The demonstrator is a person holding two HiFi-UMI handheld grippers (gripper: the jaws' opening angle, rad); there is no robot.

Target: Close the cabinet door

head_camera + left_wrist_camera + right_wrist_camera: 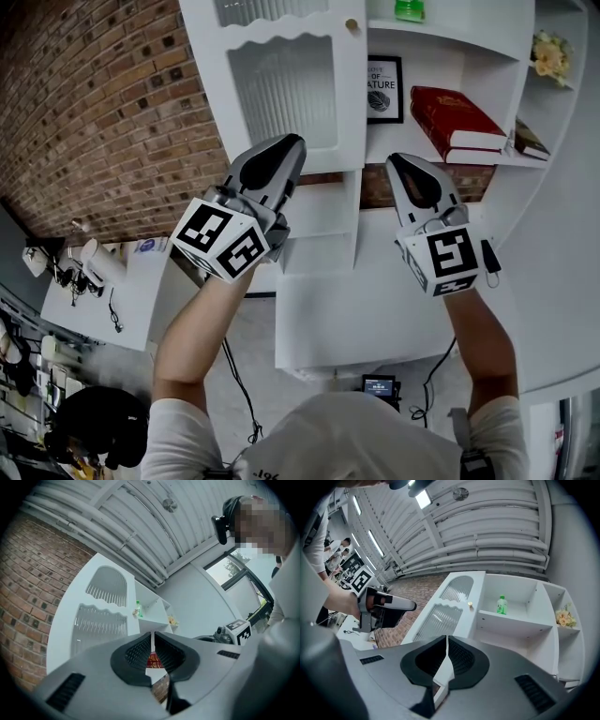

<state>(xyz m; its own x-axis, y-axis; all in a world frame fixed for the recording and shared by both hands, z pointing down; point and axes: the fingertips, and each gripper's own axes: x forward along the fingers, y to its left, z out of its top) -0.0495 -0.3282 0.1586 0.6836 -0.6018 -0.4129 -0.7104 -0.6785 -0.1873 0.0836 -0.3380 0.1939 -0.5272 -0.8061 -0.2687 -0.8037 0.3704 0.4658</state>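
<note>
Forearms: both forearms [192, 337] are up and reaching, each with a gripper aimed at the white cabinet.
Left gripper: the left gripper [289, 142] has its tongs pressed together with only a sliver of gap and nothing pinched. Its nose sits right at the lower part of the door. Whether it touches, I can't tell.
Right gripper: the right gripper [401, 164] is squeezed together too, and empty. It hovers low in front of the open shelves, apart from the door.
Cabinet door: the cabinet door [281, 84] is white with ribbed glass panels and a small gold knob [352, 25] on its right edge. It stands left of the exposed shelves and looks swung out toward us, not seated.
Shelves: the interior is on show, with a red book [459, 117], a framed print [383, 89] and a green bottle [409, 9] above.
Backdrop: a brick wall [103, 103] runs behind on the left.
Progress: early going. The door reads as open, so the whole push home remains, and the left gripper looks best placed to make it.
</note>
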